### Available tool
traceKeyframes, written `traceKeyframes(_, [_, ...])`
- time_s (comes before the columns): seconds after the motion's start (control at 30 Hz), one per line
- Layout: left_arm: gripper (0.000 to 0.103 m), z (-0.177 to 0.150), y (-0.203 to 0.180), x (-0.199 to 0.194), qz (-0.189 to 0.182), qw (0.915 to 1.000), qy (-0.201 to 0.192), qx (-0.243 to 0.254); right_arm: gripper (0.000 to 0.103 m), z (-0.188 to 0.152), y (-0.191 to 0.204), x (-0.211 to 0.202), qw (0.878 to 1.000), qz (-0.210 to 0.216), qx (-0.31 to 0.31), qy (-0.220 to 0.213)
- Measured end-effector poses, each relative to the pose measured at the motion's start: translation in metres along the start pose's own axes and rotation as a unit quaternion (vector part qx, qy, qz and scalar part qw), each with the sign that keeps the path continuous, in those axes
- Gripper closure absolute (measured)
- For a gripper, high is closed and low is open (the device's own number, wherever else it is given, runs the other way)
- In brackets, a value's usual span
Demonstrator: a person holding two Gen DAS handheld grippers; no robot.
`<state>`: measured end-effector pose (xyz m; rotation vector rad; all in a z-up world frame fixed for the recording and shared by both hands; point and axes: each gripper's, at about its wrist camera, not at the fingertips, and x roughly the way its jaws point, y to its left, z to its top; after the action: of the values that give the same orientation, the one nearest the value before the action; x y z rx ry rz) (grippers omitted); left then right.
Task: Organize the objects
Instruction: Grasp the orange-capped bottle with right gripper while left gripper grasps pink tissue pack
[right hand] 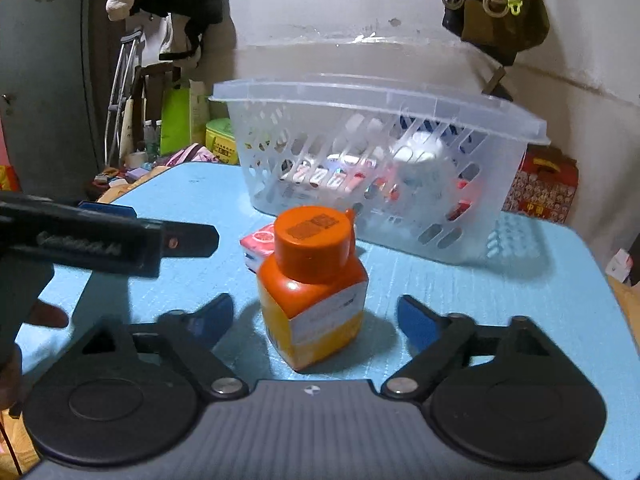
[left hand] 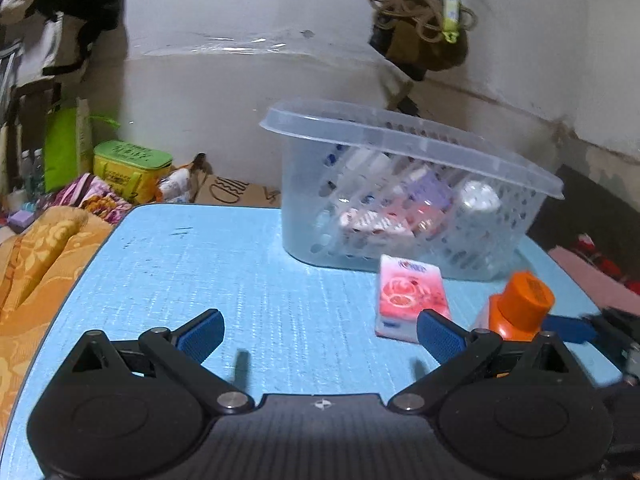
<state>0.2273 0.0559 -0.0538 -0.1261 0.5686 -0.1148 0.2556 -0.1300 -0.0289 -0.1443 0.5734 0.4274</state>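
An orange bottle [right hand: 316,288] with an orange cap stands on the light blue table [right hand: 500,300], between the open fingers of my right gripper [right hand: 316,320], untouched. It also shows in the left wrist view [left hand: 520,308]. A pink tissue pack [left hand: 408,296] stands behind it, partly hidden in the right wrist view [right hand: 260,244]. A clear perforated basket [right hand: 360,168] holding several packs and a white jar sits at the back; it also shows in the left wrist view [left hand: 400,196]. My left gripper [left hand: 320,336] is open and empty over bare table, left of the pack.
An orange quilt [left hand: 36,256] lies off the table's left edge. Bags, boxes and bottles [left hand: 128,168] stand on the floor behind. A red box [right hand: 544,184] sits behind the basket at right. A bag with rope [right hand: 496,4] hangs on the wall.
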Motion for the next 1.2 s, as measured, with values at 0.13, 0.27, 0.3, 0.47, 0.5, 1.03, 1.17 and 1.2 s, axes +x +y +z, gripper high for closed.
traceKeyframes(0.13, [0.0, -0.003, -0.005, 0.0, -0.012, 0.9998, 0.0, 0.014, 0.045, -0.007, -0.004, -0.007, 1.0, 0.019, 0.0, 0.008])
traceKeyframes(0.27, [0.0, -0.003, -0.014, 0.002, -0.019, 0.9997, 0.003, 0.018, 0.045, -0.018, -0.02, -0.027, 1.0, 0.007, 0.001, 0.014])
traceKeyframes(0.3, [0.0, -0.002, -0.018, 0.004, -0.022, 0.9996, 0.003, 0.019, 0.045, -0.021, -0.026, -0.031, 1.0, 0.004, 0.007, 0.019])
traceKeyframes(0.47, [0.0, 0.004, -0.039, 0.031, -0.021, 0.9993, 0.028, 0.015, 0.044, -0.034, -0.053, -0.052, 0.999, -0.007, 0.038, 0.023])
traceKeyframes(0.5, [0.0, 0.005, -0.044, 0.037, -0.015, 0.9992, 0.033, 0.016, 0.044, -0.035, -0.056, -0.055, 0.999, -0.006, 0.043, 0.023])
traceKeyframes(1.03, [0.045, -0.012, -0.067, 0.03, 0.017, 0.9967, 0.039, 0.069, 0.044, -0.04, -0.058, -0.07, 0.999, 0.008, 0.041, 0.012])
traceKeyframes(1.17, [0.045, -0.027, -0.052, -0.001, 0.02, 0.9966, 0.03, 0.074, 0.044, -0.039, -0.051, -0.07, 0.999, 0.011, 0.028, 0.012])
traceKeyframes(1.2, [0.045, -0.029, -0.047, -0.008, 0.02, 0.9971, 0.031, 0.067, 0.044, -0.039, -0.05, -0.07, 0.999, 0.013, 0.028, 0.012])
